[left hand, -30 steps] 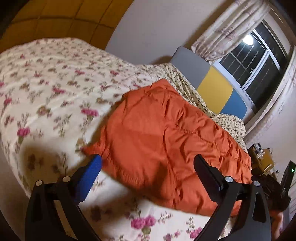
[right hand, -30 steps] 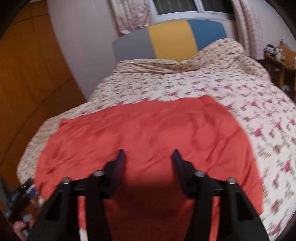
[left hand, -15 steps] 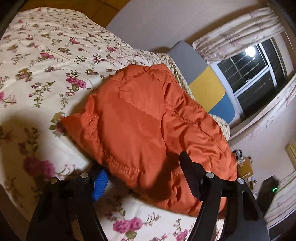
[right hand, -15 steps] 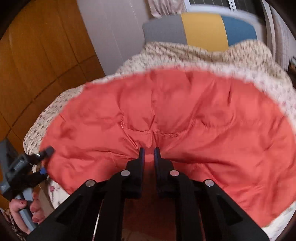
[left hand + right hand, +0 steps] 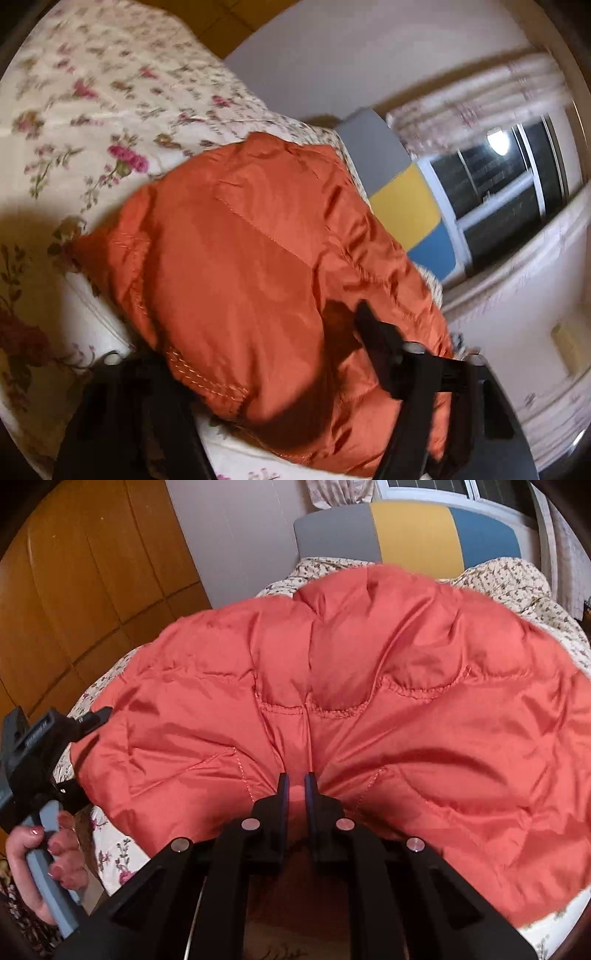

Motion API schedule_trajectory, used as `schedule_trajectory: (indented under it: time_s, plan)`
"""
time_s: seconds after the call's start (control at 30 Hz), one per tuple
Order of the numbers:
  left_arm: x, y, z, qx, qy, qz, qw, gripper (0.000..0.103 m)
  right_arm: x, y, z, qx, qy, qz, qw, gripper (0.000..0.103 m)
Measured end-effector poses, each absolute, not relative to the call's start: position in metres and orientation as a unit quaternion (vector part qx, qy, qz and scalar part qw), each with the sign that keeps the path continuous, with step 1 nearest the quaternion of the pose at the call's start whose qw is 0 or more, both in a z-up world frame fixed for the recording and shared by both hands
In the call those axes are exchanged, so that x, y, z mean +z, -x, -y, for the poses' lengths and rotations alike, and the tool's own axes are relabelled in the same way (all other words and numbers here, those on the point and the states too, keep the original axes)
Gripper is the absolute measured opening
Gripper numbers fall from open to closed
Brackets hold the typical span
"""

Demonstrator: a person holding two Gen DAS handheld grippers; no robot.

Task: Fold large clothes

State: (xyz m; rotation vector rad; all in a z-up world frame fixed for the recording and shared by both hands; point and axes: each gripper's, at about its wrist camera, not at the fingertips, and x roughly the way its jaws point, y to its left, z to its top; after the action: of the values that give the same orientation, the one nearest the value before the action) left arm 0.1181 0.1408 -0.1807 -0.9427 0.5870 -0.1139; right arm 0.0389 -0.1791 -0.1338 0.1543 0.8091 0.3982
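We count one garment: an orange quilted jacket (image 5: pixel 369 686), lying puffed and partly bunched on the bed (image 5: pixel 74 122), over the floral bedspread near its foot-end edge. Stitched seam lines and a sewn hem run across the fabric; in the left wrist view the hem corner (image 5: pixel 207 384) hangs close to the camera.

Two tongs in view. The right tongs (image 5: pixel 295 786) are closed on a pinch of the jacket's near edge, and the fabric gathers into radiating folds at the pinch. The left tongs (image 5: pixel 258 369) straddle the jacket's hem corner: one finger (image 5: pixel 373 332) shows above the fabric, the other is hidden behind it, so we cannot tell whether they are gripping. In the right wrist view the same left tongs (image 5: pixel 92 716) sit at the jacket's left edge, held by one hand (image 5: pixel 48 856) on a grey-blue handle.

Beyond: one headboard (image 5: pixel 410 531) with three panels (grey, yellow, blue), one window (image 5: pixel 509 192) with curtains, wooden wall panelling (image 5: pixel 74 583).
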Motion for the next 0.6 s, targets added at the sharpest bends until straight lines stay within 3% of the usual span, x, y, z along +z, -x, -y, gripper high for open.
schedule_trajectory:
  time_s: [0.1, 0.17, 0.6]
  plan:
    - [-0.169, -0.116, -0.144, -0.029, 0.454, -0.277, 0.846, 0.027, -0.135, -0.037, 0.181, 0.192, -0.074, -0.388, 0.899, 0.007]
    - [-0.149, -0.112, -0.133, -0.023, 0.414, -0.265, 0.870, 0.024, -0.138, -0.036, 0.183, 0.193, -0.081, -0.387, 0.898, 0.007]
    - [-0.034, -0.088, -0.009, -0.088, 0.125, -0.180, 0.972, 0.023, -0.144, -0.044, 0.210, 0.201, -0.151, -0.394, 0.884, 0.007]
